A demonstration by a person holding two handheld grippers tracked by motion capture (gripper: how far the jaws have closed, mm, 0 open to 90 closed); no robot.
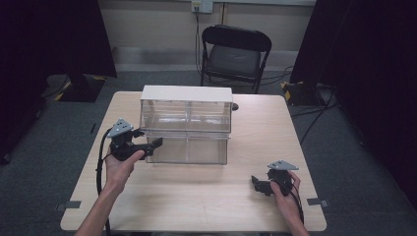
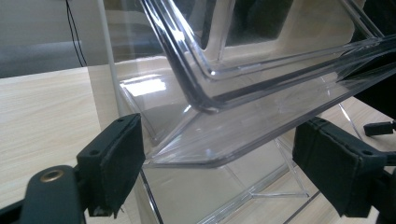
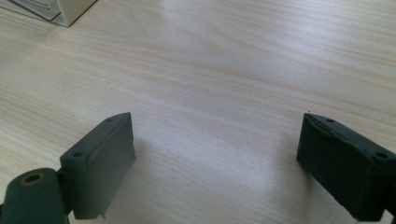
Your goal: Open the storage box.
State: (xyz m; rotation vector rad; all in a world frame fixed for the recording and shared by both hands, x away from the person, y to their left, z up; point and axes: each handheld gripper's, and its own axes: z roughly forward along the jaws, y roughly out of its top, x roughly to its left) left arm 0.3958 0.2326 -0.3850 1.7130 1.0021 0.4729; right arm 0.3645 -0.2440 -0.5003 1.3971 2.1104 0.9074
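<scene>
We see a clear plastic drawer unit with a white top, standing upright at the tabletop's centre toward twelve o'clock. It has four compartments, two over two. The lower drawer is pulled out toward six o'clock, and up close its transparent front lip tilts across the view.

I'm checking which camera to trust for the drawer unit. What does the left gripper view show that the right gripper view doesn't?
The left gripper view shows the left gripper open, its jaws on either side of the front edge of a pulled-out clear drawer of the clear drawer unit. The right gripper view shows the right gripper open over bare wood, with a white corner at its top left edge. Both share the wooden table and open black jaws.
</scene>
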